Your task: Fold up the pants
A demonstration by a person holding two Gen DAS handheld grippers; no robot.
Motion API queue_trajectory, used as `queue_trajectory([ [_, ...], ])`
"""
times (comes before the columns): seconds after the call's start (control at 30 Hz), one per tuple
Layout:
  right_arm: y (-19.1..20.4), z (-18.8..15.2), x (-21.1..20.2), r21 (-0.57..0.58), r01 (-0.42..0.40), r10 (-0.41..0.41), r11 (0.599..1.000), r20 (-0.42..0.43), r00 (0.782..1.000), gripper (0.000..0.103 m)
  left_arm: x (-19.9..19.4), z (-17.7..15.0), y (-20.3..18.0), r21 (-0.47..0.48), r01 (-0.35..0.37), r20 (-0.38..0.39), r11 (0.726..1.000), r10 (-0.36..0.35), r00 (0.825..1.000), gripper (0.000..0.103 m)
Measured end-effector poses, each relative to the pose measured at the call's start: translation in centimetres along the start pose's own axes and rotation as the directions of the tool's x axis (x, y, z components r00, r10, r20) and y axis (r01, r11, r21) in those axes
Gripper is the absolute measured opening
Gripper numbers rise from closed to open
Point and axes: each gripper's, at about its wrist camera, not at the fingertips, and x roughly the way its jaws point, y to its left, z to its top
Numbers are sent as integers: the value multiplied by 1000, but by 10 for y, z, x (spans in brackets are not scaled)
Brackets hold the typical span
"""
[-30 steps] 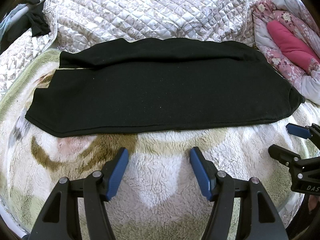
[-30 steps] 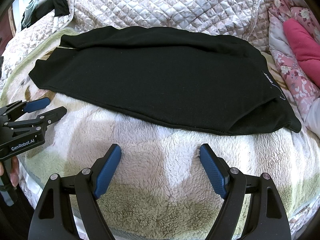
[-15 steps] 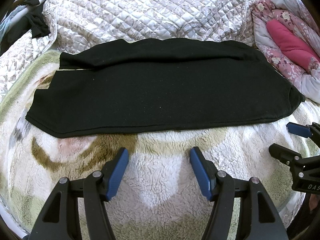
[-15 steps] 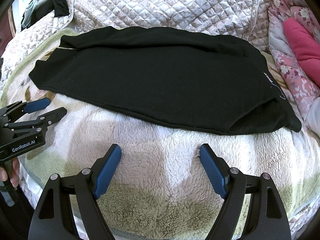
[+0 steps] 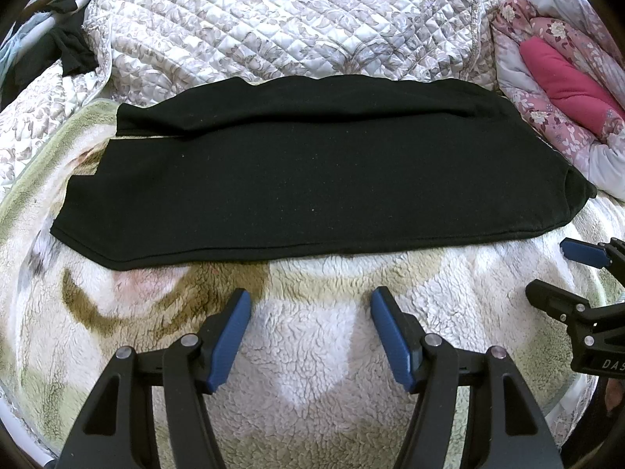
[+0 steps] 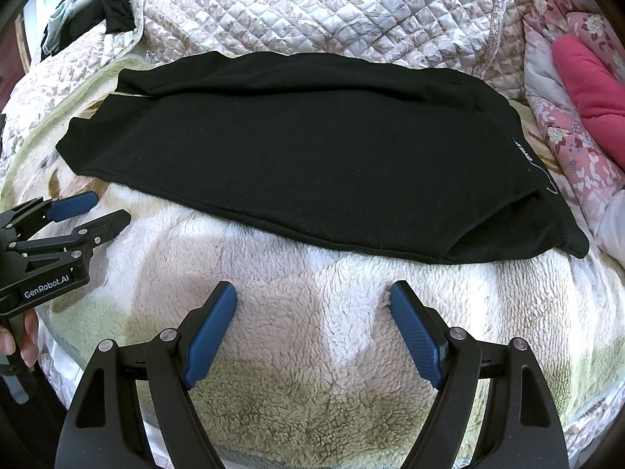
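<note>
Black pants [image 5: 312, 172] [image 6: 312, 148] lie flat across a fleece blanket, folded lengthwise with one leg over the other, hems to the left and waist to the right. A small white label shows near the waist end [image 6: 523, 152]. My left gripper [image 5: 310, 301] hovers open over the fleece, just short of the pants' near edge. My right gripper [image 6: 312, 293] is also open above the fleece, nothing between its fingers. Each gripper shows in the other's view: the right one [image 5: 554, 269] at the right edge, the left one [image 6: 101, 211] at the left edge.
The fleece blanket [image 5: 320, 351] covers the near part of the bed. A quilted bedspread [image 5: 293, 19] lies behind the pants. A pink floral duvet with a magenta pillow [image 5: 562, 78] sits at the right. Dark clothes [image 6: 105, 0] are piled at the far left. A hand [image 6: 23, 336] grips the left tool.
</note>
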Motion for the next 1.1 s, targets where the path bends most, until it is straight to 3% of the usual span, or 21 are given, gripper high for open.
queue_trajectory([
  [0.67, 0, 0, 0, 1, -2, 2, 1000, -1, 1000, 80, 1, 1, 0, -4, 1, -1, 1000, -1, 1000, 67],
  [1.1, -4, 0, -2, 14, -44, 44, 999, 1, 999, 80, 0, 0, -1, -1, -1, 0, 1000, 1, 1000, 67],
])
